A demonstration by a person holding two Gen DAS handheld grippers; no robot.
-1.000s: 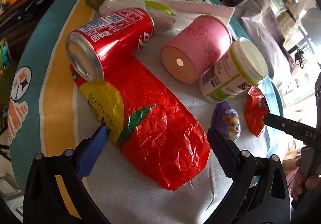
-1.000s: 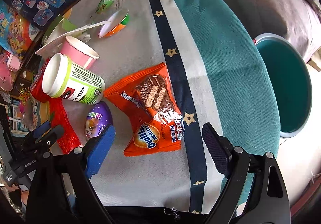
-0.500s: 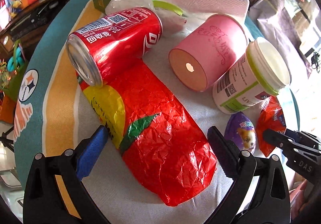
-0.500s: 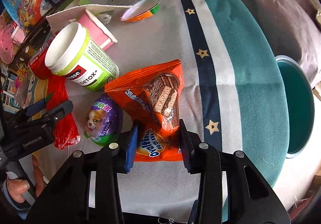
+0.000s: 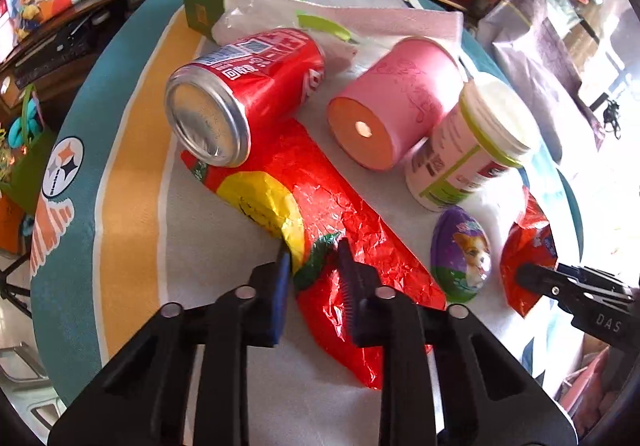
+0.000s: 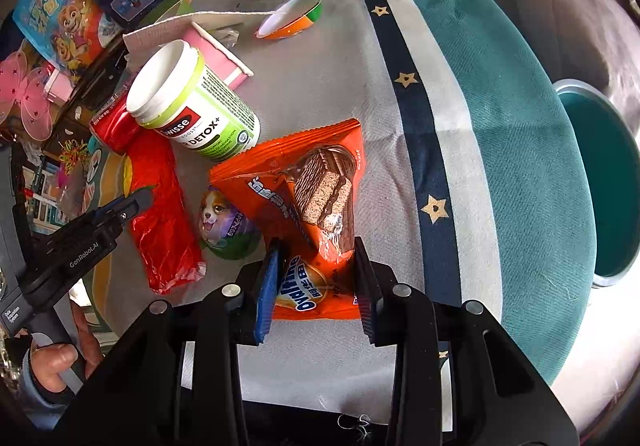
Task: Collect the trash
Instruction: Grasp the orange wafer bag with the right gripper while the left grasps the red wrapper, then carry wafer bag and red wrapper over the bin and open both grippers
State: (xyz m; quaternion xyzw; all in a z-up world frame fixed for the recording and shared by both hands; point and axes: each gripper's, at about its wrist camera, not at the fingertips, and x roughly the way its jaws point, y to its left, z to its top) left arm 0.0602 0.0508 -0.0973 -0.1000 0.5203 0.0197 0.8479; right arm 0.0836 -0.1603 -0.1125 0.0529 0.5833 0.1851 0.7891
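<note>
Just beyond your left tool [image 5: 314, 260], a red aluminium drink can [image 5: 244, 94] is lying on its side with its base resting on the far end of the crinkled red foil wrapper [image 5: 340, 230]. To the right of that can a pink paper cup [image 5: 396, 102] is lying tipped over, and a white plastic supplement jar with a lime-green band [image 5: 468, 150] is leaning against it. A purple egg-shaped toy capsule printed with a puppy [image 5: 462, 254] is sitting just right of your left tool, between the two wrappers.

Your left tool is closing its jaws on the red foil wrapper, bunching the foil between the pads near the green leaf print. Your right tool [image 6: 316, 270] is clamping the near end of the orange wafer-snack packet [image 6: 304, 198], both pads pressing its sides; the rest of the packet is lying flat on the table [image 6: 304, 94] ahead of the tool.

Well off to the right of your right tool, a round teal bin [image 6: 600, 182] is standing below the table edge; its inside is looking bare as far as you can see it.
</note>
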